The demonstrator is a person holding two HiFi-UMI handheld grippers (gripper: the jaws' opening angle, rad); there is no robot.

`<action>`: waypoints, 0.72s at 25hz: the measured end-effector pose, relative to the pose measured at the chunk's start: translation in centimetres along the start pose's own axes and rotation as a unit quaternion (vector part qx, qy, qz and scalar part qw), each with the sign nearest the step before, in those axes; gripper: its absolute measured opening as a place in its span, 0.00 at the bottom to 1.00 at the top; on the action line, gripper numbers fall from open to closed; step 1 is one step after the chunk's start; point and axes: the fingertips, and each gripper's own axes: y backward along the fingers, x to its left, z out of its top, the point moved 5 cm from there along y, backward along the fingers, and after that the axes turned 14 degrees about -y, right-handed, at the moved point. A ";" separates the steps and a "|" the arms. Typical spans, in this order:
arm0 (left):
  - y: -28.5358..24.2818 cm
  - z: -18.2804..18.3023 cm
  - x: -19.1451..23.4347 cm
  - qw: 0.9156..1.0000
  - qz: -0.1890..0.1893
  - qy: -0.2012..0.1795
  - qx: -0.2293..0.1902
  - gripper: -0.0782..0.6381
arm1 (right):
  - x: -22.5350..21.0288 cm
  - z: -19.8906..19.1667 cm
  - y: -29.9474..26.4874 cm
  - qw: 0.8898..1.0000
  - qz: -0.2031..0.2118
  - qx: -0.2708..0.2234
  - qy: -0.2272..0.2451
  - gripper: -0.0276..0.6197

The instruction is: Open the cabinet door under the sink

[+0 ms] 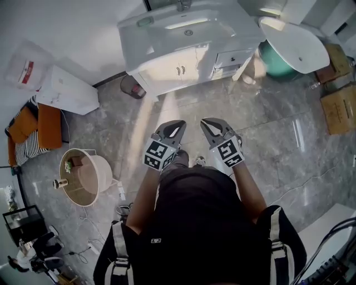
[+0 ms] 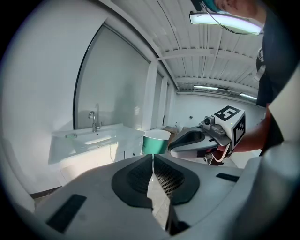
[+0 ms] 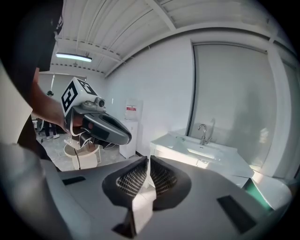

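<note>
The left gripper (image 1: 179, 124) is held with its jaws closed together, and nothing is caught between them. The right gripper (image 1: 207, 122) is held just beside it, with its jaws likewise together and empty. Both are carried side by side in front of the person (image 1: 194, 222), who is seen from above in dark clothing. The tips are pointed toward the cabinet (image 1: 153, 83), well apart from it.

A grey marbled floor (image 1: 267, 145) is seen between the grippers and the cabinet. The white cabinet is set against the wall, under a white sink (image 1: 167, 25) with a tap (image 1: 183, 4). Its two doors (image 1: 164, 69) are shut, and paired handles (image 1: 181, 70) are fixed where they meet. A small drawer (image 1: 233, 57) is set to the right of the doors. Further right a teal bin (image 1: 278, 65) is seen, with cardboard boxes (image 1: 338, 106) beyond it.
</note>
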 end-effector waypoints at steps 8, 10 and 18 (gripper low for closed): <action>-0.1 -0.7 0.5 1.000 0.001 -0.004 -0.001 0.13 | -0.4 0.1 -0.2 1.000 -0.010 -0.012 -0.008 0.16; -0.3 -0.7 0.7 1.000 0.000 -0.003 -0.002 0.13 | -0.6 0.0 -0.3 1.000 -0.012 -0.009 -0.010 0.16; -1.2 -1.8 3.8 1.000 -0.018 0.007 -0.002 0.13 | -1.9 0.2 -2.8 0.999 -0.036 0.008 -0.028 0.16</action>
